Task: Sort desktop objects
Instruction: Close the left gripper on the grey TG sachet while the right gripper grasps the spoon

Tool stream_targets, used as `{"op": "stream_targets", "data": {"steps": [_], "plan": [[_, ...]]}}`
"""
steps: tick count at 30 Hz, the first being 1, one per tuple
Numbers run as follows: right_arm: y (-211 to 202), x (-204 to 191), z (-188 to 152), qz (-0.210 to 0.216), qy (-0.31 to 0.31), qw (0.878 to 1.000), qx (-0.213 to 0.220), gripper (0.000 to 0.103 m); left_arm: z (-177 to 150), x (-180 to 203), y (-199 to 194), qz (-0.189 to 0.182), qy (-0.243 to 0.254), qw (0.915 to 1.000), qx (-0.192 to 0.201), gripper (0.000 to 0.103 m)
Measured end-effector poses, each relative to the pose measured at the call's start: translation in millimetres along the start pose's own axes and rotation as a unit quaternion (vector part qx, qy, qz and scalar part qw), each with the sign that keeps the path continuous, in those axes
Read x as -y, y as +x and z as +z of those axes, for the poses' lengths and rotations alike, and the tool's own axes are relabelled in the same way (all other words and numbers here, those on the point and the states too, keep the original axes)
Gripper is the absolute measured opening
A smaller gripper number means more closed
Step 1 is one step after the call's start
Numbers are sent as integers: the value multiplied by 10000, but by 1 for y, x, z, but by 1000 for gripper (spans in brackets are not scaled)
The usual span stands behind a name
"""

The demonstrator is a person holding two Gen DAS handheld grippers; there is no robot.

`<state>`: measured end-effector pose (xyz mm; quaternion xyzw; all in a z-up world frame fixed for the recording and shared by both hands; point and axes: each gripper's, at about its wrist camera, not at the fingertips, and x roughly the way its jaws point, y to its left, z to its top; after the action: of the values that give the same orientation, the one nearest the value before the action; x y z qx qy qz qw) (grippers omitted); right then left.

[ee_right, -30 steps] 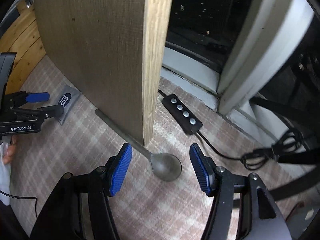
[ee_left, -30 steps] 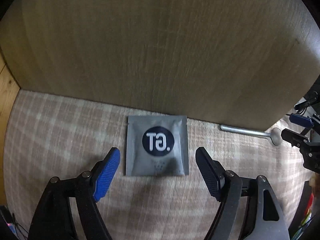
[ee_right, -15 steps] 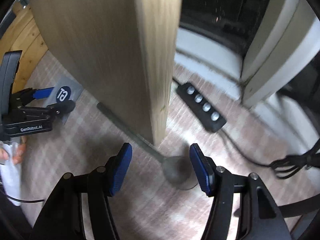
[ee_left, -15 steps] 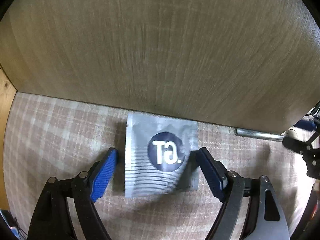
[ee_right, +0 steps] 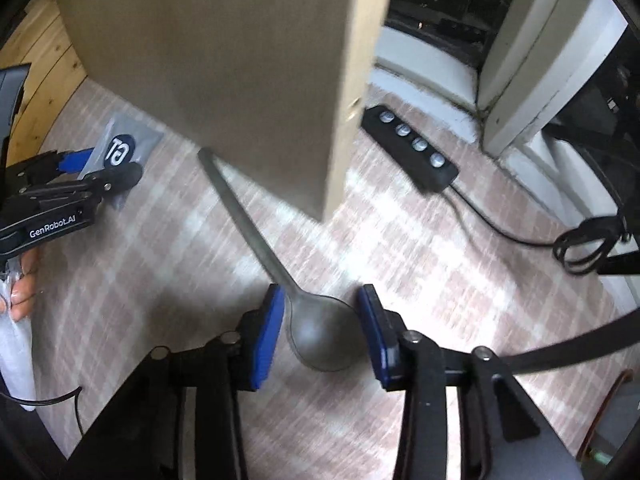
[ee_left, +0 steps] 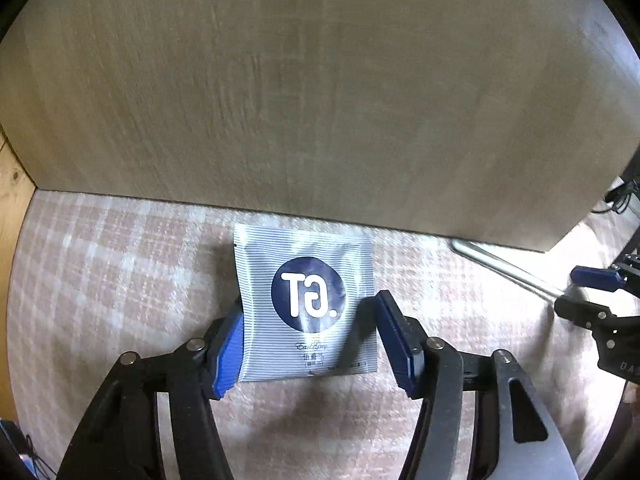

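A grey striped sachet (ee_left: 308,300) with a dark round "GT." logo lies on the checked cloth against a wooden board. My left gripper (ee_left: 310,340) has its blue pads on both side edges of the sachet, jaws narrowed around it; the sachet still lies flat. The sachet also shows in the right wrist view (ee_right: 124,148). A grey metal spoon (ee_right: 320,332) lies with its handle running under the board. My right gripper (ee_right: 320,336) is open, its pads either side of the spoon bowl, not touching it.
An upright wooden board (ee_right: 240,60) stands on the pink checked cloth (ee_right: 160,280). A black power strip (ee_right: 412,148) with cable lies behind it near a white window frame (ee_right: 532,60). A wooden wall panel (ee_right: 36,64) lies at the left.
My left gripper moved forward around the sachet and narrowed onto its edges. My right gripper moved forward and down until its pads flank the spoon bowl.
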<state>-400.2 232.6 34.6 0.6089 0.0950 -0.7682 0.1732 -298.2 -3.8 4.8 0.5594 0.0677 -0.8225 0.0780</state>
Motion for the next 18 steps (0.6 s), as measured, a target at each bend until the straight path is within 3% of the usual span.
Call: {"op": "stream_targets", "data": {"steps": [5, 6, 7, 12, 18], "plan": [[-4, -12, -16, -35, 209, 9998, -30, 32, -18, 4, -9, -289, -8, 9996, 32, 52], [-5, -14, -20, -7, 277, 9996, -33, 31, -23, 2, -12, -341, -37, 9994, 30, 48], [-6, -17, -25, 25, 347, 9994, -29, 29, -29, 1, -15, -405, -109, 9991, 27, 31], [-12, -25, -55, 260, 639, 9976, -7, 10, -66, 1, -31, -530, -255, 9982, 90, 27], [-18, -19, -80, 357, 1153, 9927, -50, 9, -104, 15, -48, -722, -320, 9968, 84, 18]]}}
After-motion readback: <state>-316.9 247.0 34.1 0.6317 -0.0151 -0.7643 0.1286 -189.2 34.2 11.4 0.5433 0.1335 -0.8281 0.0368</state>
